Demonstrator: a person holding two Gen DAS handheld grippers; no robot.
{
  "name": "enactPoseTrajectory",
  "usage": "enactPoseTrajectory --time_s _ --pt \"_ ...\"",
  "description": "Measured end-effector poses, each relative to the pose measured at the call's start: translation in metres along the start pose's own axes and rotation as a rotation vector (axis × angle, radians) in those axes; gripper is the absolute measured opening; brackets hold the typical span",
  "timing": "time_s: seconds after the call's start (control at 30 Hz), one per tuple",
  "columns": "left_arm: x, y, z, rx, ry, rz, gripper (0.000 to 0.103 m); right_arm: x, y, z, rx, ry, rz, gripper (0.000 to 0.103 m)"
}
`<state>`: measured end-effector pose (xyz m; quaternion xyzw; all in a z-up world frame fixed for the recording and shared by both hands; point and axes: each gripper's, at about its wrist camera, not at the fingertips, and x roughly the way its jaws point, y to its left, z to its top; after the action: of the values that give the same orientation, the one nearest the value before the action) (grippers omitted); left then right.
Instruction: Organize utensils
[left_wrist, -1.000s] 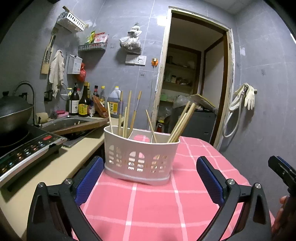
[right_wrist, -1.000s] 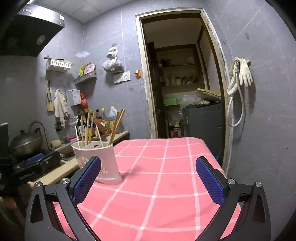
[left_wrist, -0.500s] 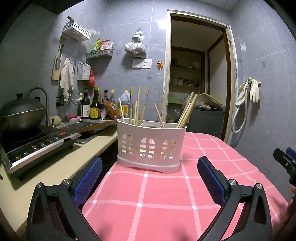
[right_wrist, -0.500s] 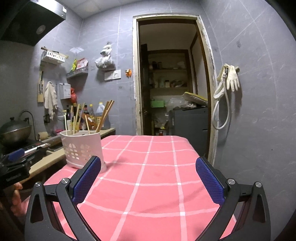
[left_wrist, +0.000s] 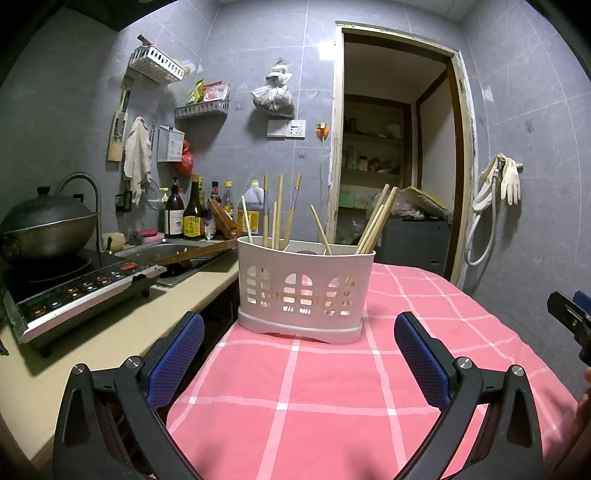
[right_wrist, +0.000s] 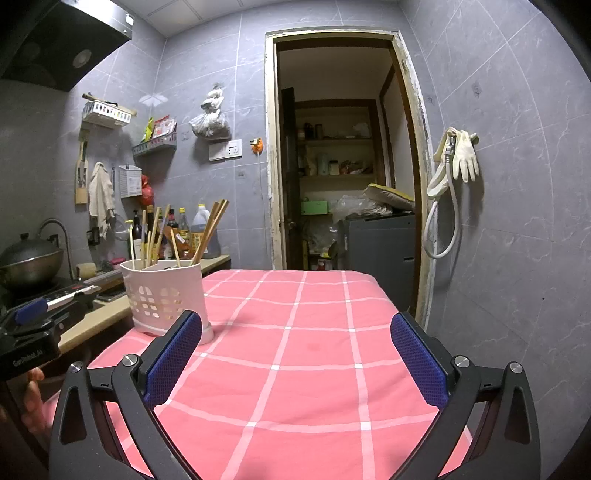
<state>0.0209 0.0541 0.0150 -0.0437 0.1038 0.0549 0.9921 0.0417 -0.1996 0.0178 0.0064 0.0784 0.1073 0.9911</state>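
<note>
A white slotted utensil holder (left_wrist: 303, 291) stands upright on the pink checked tablecloth (left_wrist: 332, 387), near the table's far left corner. Several wooden chopsticks (left_wrist: 376, 219) stick up out of it. It also shows in the right wrist view (right_wrist: 166, 295) at the left. My left gripper (left_wrist: 299, 354) is open and empty, low over the cloth a short way in front of the holder. My right gripper (right_wrist: 295, 354) is open and empty, over the middle of the cloth (right_wrist: 306, 350), to the right of the holder.
A beige counter (left_wrist: 110, 332) runs along the table's left side with an induction cooker (left_wrist: 74, 291), a wok (left_wrist: 44, 225), a sink (left_wrist: 166, 251) and bottles (left_wrist: 192, 214). An open doorway (right_wrist: 343, 177) is behind the table. A hose and gloves (right_wrist: 454, 173) hang on the right wall.
Both grippers have drawn back and lowered, so the holder sits a little farther off in the left view. Both stay open and empty.
</note>
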Motion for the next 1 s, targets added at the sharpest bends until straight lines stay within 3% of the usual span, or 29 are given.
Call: enactPoseTrajectory --time_s 1.0 --pt "0.0000 -0.0015 -0.0009 -0.001 0.000 0.001 0.101 -0.0006 0.0021 0.0007 0.000 0.001 0.000 0.103"
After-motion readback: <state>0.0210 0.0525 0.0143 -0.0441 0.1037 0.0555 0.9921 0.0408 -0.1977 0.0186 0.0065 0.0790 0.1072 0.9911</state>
